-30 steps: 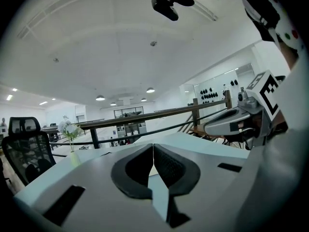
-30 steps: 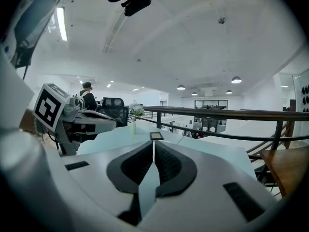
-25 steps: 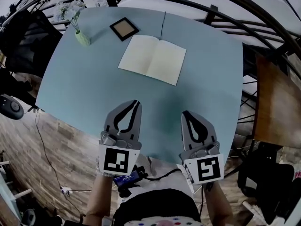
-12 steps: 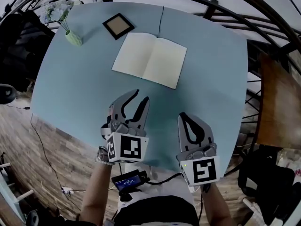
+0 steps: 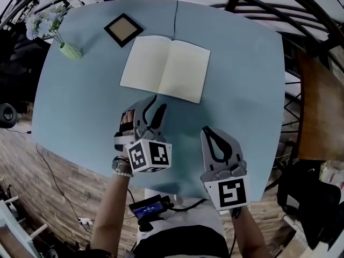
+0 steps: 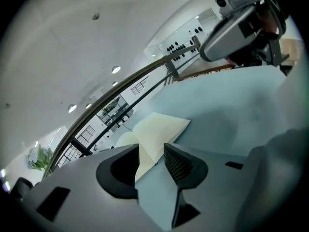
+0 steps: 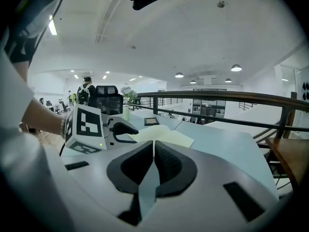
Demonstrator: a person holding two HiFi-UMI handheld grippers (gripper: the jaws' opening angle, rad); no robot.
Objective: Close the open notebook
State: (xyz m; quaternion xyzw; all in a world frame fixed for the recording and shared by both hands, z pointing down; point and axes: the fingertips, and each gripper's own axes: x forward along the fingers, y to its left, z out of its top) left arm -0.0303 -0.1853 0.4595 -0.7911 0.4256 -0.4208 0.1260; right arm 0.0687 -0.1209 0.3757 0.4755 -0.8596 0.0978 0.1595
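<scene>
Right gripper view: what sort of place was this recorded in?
Probably a mezzanine or upper gallery in a large open office. A blue table stands beside a dark railing, and ceiling lamps hang over a wide hall beyond it.

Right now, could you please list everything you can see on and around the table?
table: one, light blue, fills the middle.
notebook: one, cream pages, open flat, far middle of table.
picture frame: one, dark, left of and beyond the notebook.
vase: one, pale green, holding pale flowers, table's far left.
railing: one, dark, beyond the table.
left gripper: one, grey, over the table short of the notebook; jaws have just been opening, nothing between them.
right gripper: one, grey, to its right; jaws shut, empty.
</scene>
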